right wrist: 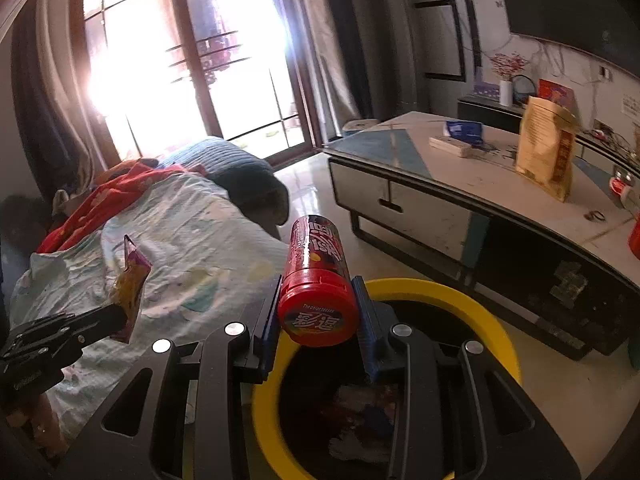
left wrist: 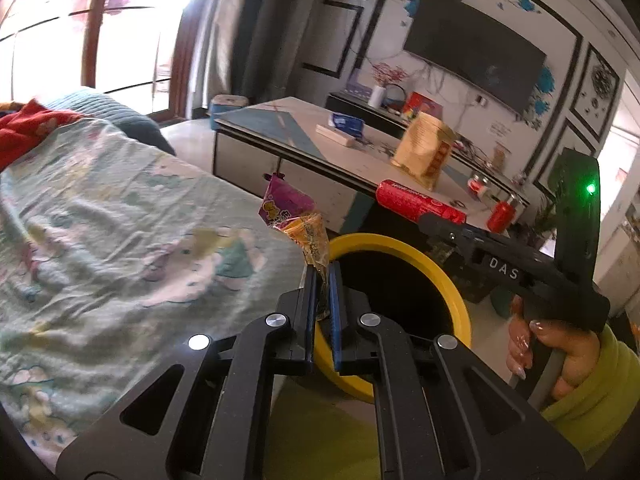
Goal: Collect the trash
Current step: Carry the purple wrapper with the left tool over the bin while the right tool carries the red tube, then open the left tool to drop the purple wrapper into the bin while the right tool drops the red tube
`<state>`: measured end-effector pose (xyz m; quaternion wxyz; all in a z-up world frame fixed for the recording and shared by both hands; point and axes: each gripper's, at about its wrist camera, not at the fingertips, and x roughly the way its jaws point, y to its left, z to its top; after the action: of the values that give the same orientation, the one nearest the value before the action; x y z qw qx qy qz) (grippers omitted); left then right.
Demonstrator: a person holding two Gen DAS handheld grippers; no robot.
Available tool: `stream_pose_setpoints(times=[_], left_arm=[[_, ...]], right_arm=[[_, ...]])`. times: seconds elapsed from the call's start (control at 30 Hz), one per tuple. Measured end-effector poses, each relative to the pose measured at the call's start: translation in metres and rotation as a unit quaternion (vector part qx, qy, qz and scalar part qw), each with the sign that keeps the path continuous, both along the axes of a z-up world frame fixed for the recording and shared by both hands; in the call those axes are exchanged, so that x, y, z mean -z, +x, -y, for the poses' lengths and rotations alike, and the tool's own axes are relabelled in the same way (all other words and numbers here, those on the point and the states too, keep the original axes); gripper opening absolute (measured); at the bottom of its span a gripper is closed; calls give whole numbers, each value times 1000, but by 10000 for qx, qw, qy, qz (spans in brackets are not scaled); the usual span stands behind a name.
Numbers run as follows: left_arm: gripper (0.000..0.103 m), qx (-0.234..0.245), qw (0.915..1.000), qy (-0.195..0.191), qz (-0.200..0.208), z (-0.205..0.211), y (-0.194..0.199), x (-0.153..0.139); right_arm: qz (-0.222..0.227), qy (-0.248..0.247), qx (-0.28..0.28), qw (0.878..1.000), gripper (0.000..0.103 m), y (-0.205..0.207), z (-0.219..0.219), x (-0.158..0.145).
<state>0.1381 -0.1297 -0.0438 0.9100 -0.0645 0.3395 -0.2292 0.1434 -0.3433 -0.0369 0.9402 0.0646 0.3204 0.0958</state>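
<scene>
My left gripper [left wrist: 323, 271] is shut on a crumpled purple and orange snack wrapper [left wrist: 294, 216], which sticks up from its blue pads just over the left rim of a yellow-rimmed bin [left wrist: 454, 292]. My right gripper [right wrist: 317, 285] is shut on a red cylindrical candy tube [right wrist: 316, 276], held lengthwise above the bin's yellow rim [right wrist: 486, 308]. Some trash [right wrist: 360, 416] lies inside the bin. The left wrist view shows the right gripper [left wrist: 425, 216] with the red tube [left wrist: 418, 201] over the bin's far side. In the right wrist view, the left gripper [right wrist: 118, 314] holds the wrapper [right wrist: 130, 280].
A sofa under a pale patterned blanket [left wrist: 100, 220] lies left of the bin. A low coffee table [right wrist: 400, 160] stands beyond, carrying a gold bag [right wrist: 546, 148], a blue box [right wrist: 464, 130] and a red can [left wrist: 500, 216]. A hand in a green sleeve [left wrist: 568, 344] grips the right handle.
</scene>
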Motion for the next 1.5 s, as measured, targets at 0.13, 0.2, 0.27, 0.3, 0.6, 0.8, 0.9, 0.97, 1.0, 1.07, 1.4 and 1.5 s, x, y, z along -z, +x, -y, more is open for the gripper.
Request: stream_pose_setpoints(times=[0.13,0.2,0.27,0.3,0.6,0.8,0.9,0.97,1.0,1.07,1.4,1.5], left_arm=[[3,232,9997,108,-1,19,-2,3],[3,347,9993,154,-3,28,-3,5],[3,438,9988,203,-2,35,-3,7],[3,502,9985,229,-3,40,-4,8],[3,878,9955,343,-82,70,-5,20],[3,1147,9924,399,-186,90,-4,32],[3,1227,9913,396,-270,96,-1,36],[3,1268,9905,411,-331,101,2,41],[3,1299,9900,423,-360,103,4,43],[3,1342,9891,445,-407,107,6,46],[3,1430,9854,564,-737,124,22,68],[3,1424,9849,608,-769,128,24,70]], right_arm=[[-23,44,178,9998,32,-8,18,2],[-24,71,253,9997,32,-10,25,2],[-30,78,296,9995,32,-12,30,4],[-31,78,342,9994,32,-13,33,5],[-187,104,569,9981,32,-24,63,19],[-340,149,639,9973,32,-28,77,30],[-428,198,639,9968,32,-28,82,36],[-502,200,617,9966,32,-27,83,41],[-546,214,617,9964,32,-27,84,43],[-625,251,632,9957,32,-26,86,48],[-903,480,698,9923,32,-22,94,67],[-960,567,706,9913,33,-21,96,69]])
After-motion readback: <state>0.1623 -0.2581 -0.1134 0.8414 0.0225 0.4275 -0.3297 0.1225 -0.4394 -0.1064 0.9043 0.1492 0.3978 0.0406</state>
